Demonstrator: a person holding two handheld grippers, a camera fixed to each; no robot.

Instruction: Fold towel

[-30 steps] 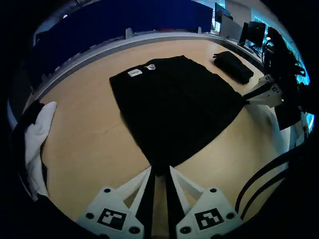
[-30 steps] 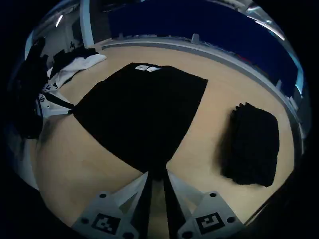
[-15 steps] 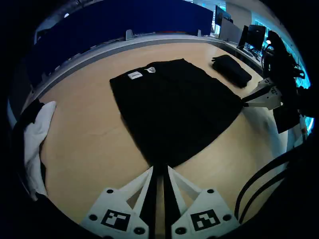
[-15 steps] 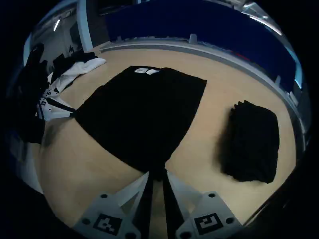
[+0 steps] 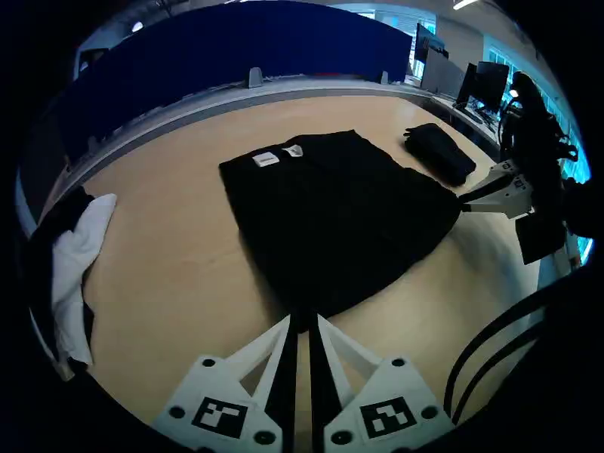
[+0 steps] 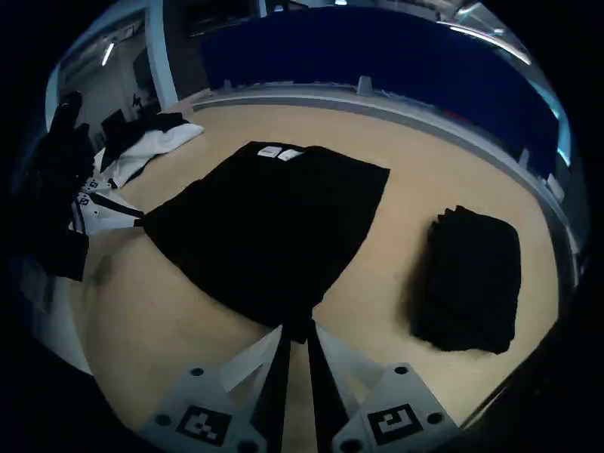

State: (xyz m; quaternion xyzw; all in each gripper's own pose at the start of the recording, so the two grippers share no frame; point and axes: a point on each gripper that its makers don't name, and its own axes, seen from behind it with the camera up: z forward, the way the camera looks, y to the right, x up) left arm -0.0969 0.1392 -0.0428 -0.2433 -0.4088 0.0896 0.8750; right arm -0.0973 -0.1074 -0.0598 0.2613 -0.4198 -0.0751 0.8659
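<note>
A black towel (image 5: 332, 215) lies spread on the wooden table (image 5: 174, 249), with two white tags at its far edge. My left gripper (image 5: 302, 321) is shut on its near corner in the left gripper view. My right gripper (image 6: 297, 328) is shut on another near corner of the black towel (image 6: 264, 226) in the right gripper view. Each gripper shows from the side in the other's view: the right gripper (image 5: 462, 199) at the towel's right corner, the left gripper (image 6: 137, 217) at its left corner. Both held corners are slightly raised off the table.
A folded stack of black towels (image 6: 468, 279) sits on the table to the right, also seen as the stack (image 5: 439, 151) in the left gripper view. White and black cloths (image 5: 72, 257) are piled at the left edge. Monitors (image 5: 483, 64) and a blue partition (image 5: 226, 45) stand behind.
Both grippers have lifted a little and pulled back with their corners; the towel's near edge has risen and the towel looks slightly farther away.
</note>
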